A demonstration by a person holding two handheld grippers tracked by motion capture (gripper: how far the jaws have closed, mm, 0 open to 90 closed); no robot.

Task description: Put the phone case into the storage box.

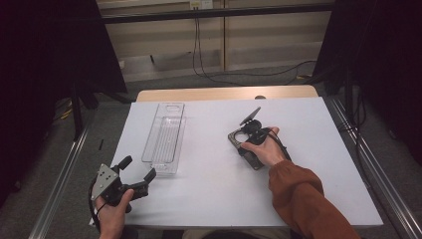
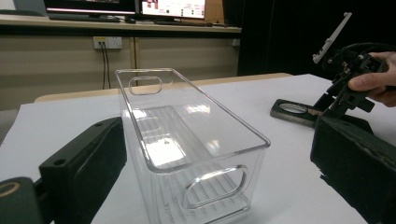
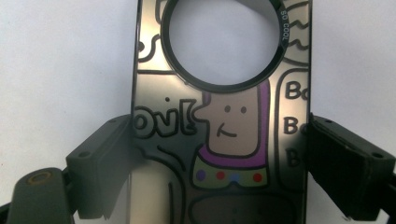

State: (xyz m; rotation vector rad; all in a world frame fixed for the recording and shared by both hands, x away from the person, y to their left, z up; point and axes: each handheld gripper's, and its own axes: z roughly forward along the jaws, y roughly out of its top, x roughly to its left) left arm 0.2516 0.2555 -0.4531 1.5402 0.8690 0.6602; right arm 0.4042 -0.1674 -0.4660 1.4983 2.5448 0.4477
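A clear plastic bin (image 1: 164,139) lies lengthwise on the white table (image 1: 219,189), left of centre. My left gripper (image 1: 139,167) is open at the bin's near end; in the left gripper view its jaws stand wide on either side of the bin (image 2: 187,135), apart from it. A dark phone case (image 3: 233,140) with a cartoon figure and a round hole lies flat on the table. My right gripper (image 3: 219,154) has its jaws pressed against the case's two long edges. From above, the right gripper (image 1: 247,144) and hand cover most of the case (image 1: 234,138).
Cables trail over the floor beyond the table's far wooden edge (image 1: 224,93). Metal rails (image 1: 368,164) run along both sides of the table. The left gripper view has a desk with monitors (image 2: 121,7) in the background.
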